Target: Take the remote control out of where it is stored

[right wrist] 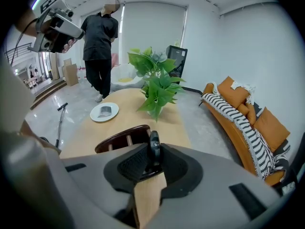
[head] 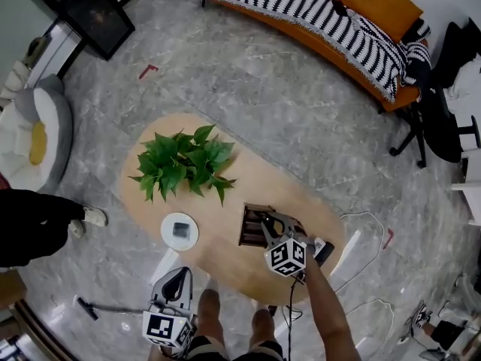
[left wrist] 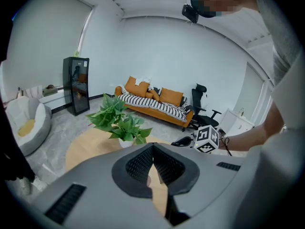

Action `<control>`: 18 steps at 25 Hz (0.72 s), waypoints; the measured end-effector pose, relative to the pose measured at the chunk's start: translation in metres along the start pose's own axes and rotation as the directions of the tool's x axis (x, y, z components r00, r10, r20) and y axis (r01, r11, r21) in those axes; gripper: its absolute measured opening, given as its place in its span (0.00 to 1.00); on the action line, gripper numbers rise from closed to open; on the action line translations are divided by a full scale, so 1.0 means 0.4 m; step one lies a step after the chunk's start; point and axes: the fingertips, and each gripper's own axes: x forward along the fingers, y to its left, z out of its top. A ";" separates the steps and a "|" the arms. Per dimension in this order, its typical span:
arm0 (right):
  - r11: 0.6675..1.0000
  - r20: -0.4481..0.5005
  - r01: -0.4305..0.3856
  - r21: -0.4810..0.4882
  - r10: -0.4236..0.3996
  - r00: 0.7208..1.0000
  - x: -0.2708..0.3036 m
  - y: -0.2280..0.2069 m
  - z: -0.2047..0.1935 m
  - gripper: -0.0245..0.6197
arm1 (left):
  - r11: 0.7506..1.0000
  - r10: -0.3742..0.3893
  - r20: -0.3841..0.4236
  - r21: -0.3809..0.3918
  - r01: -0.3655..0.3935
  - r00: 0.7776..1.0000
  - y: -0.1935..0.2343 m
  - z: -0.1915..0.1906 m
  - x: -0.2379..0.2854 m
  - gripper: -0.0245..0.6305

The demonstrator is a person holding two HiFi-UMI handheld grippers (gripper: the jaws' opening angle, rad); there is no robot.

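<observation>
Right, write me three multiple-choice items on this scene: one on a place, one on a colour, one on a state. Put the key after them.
1. Where does the white plate lie?
A. on the floor
B. on the wooden table, near the potted plant
C. on a shelf

2. What colour is the sofa under its striped throw?
A. orange
B. green
C. blue

3. How does the right gripper stand?
A. open, with nothing between its jaws
B. shut on the remote control, which stands in the dark wooden holder
C. shut on the plate

Key: 1 B, the head view shows the plate on the tabletop beside the plant. 2 A, orange cushions and frame show around the throw. 3 B, the right gripper view shows the pads pressing on the slim black remote above the holder.
</observation>
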 end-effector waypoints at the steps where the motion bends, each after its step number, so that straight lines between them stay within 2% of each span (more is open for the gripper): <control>1: 1.000 -0.001 -0.002 -0.001 0.002 1.000 -0.001 0.003 0.000 0.17 | 1.000 -0.001 0.002 0.001 0.001 1.000 -0.002 0.002 -0.001 0.05; 18: 1.000 0.017 -0.004 -0.029 0.004 1.000 -0.068 0.018 0.044 0.14 | 1.000 -0.003 0.057 0.023 0.001 0.998 -0.019 0.054 -0.033 0.05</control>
